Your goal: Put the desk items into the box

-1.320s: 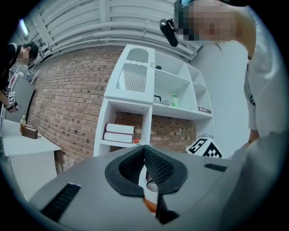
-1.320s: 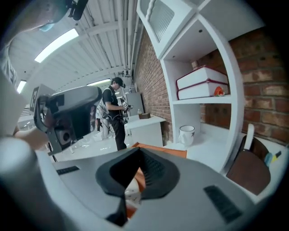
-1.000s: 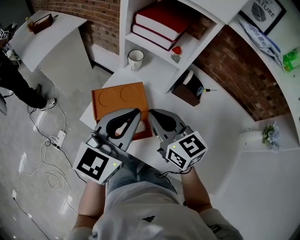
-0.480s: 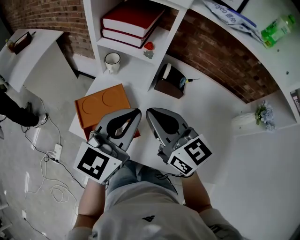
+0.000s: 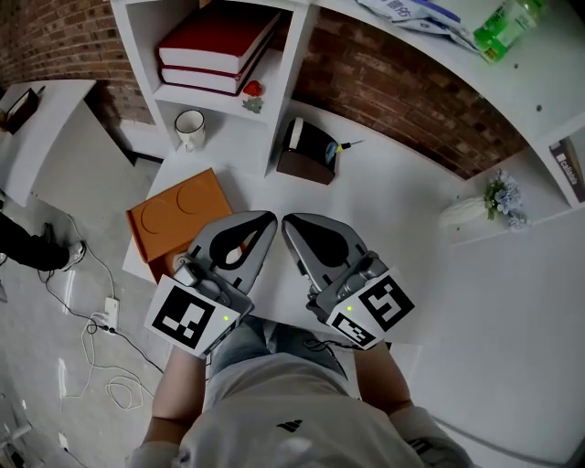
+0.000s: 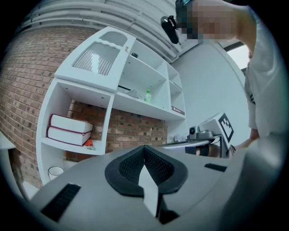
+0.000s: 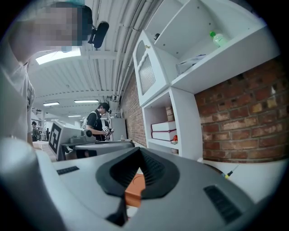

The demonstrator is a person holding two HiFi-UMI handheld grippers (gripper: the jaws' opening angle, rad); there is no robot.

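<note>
Brick wall (image 5: 393,82), white shelves (image 5: 291,73)

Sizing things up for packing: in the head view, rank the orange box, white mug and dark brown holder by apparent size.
1. orange box
2. dark brown holder
3. white mug
Similar distance from the camera, so the order holds.

Head view steeply down on desk (image 5: 411,201), both gripper views low, level, facing shelf (image 6: 104,126), all sharing stacked books (image 5: 215,41)

Two books (image 5: 218,37), one mug (image 5: 189,130), one orange box (image 5: 169,219), one bottle (image 5: 505,20)
</note>
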